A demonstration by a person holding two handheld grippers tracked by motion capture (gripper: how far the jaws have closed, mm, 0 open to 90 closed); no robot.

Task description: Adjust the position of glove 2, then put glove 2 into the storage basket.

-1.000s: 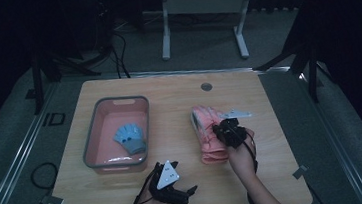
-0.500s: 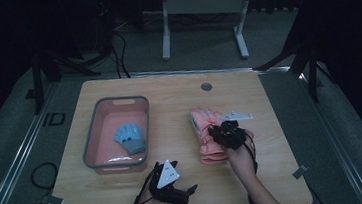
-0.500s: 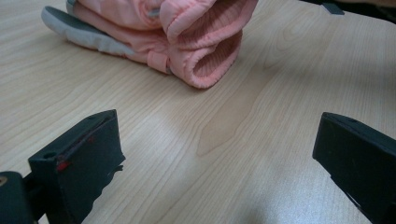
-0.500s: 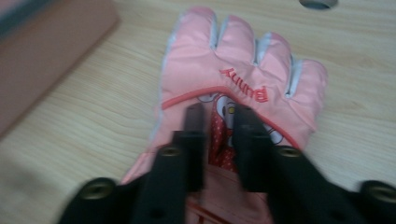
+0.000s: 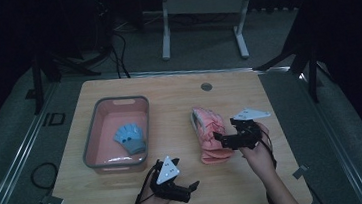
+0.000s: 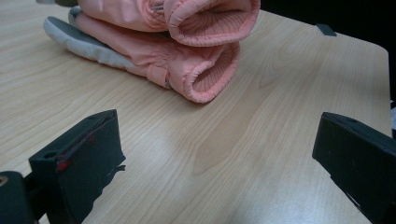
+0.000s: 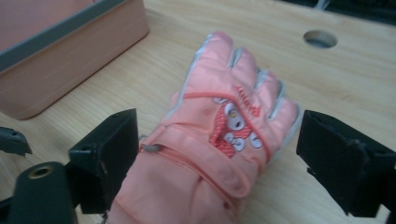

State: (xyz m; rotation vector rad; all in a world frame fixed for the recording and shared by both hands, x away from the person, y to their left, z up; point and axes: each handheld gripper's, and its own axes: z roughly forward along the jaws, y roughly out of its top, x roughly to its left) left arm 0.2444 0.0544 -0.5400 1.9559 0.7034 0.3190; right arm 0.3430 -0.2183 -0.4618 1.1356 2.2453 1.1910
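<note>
Two pink gloves point(image 5: 208, 129) lie stacked at the table's middle right, cuffs toward me. My right gripper point(image 5: 221, 141) sits at their near right side. In the right gripper view the top pink glove point(image 7: 233, 79) lies between the jaws of the right gripper point(image 7: 219, 140). Those jaws have just been opening and stand wide, off the fabric. My left gripper point(image 5: 190, 191) rests open near the front edge. In the left gripper view the glove cuffs point(image 6: 205, 46) lie ahead of the left gripper point(image 6: 219, 140), with bare wood between its jaws.
A pink bin point(image 5: 97, 140) with a grey rim stands at the left, with a blue glove point(image 5: 131, 138) inside. Its wall point(image 7: 70, 51) shows in the right gripper view. A round cable hole point(image 5: 206, 86) sits near the table's far edge.
The right gripper's jaws opened and let go of the top pink glove, and that hand drew back a little to the right. The left gripper stayed put.
</note>
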